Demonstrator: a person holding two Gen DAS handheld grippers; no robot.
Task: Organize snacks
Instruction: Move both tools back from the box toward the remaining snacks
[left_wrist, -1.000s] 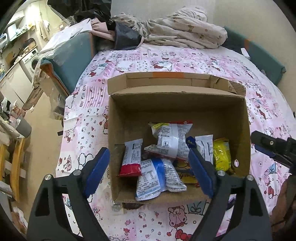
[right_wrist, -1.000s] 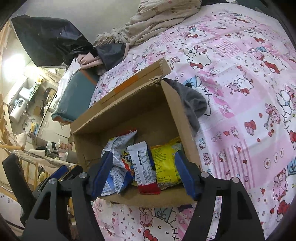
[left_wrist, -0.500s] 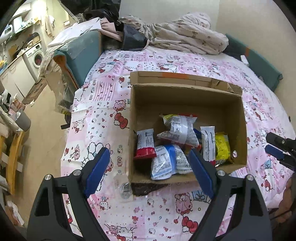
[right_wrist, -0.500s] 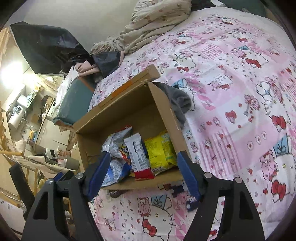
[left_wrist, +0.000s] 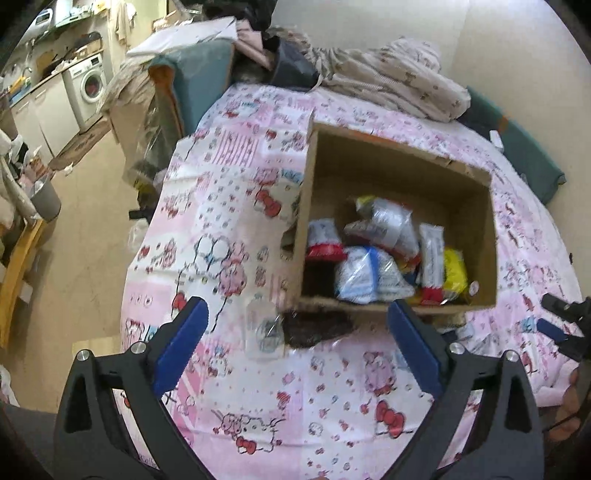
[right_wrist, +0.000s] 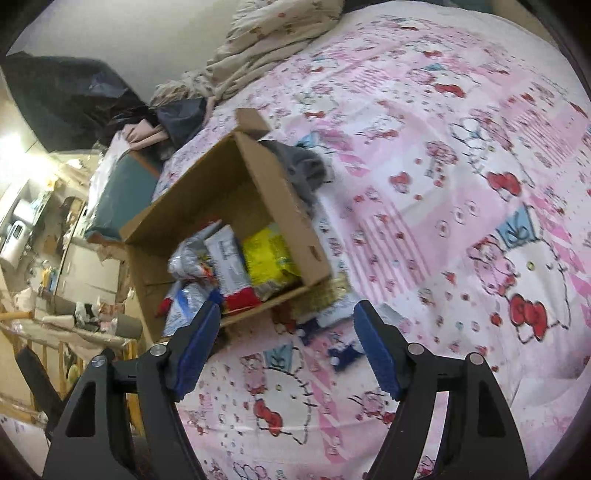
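Pink patterned bedspread (left_wrist: 229, 229) underlies all. Cardboard box (left_wrist: 400, 173) sits on it, holding snack packets (left_wrist: 373, 254). Left gripper (left_wrist: 295, 332) spread wide, nothing held, short of box. Right gripper (right_wrist: 286, 345) likewise spread, nothing held, near box corner.

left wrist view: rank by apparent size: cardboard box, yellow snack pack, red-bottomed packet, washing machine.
1. cardboard box
2. washing machine, though distance shrinks it
3-4. yellow snack pack and red-bottomed packet: look alike, not ranked; both blurred and partly hidden.

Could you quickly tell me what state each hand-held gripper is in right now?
Left hand-held gripper: open, holding nothing.
Right hand-held gripper: open, holding nothing.
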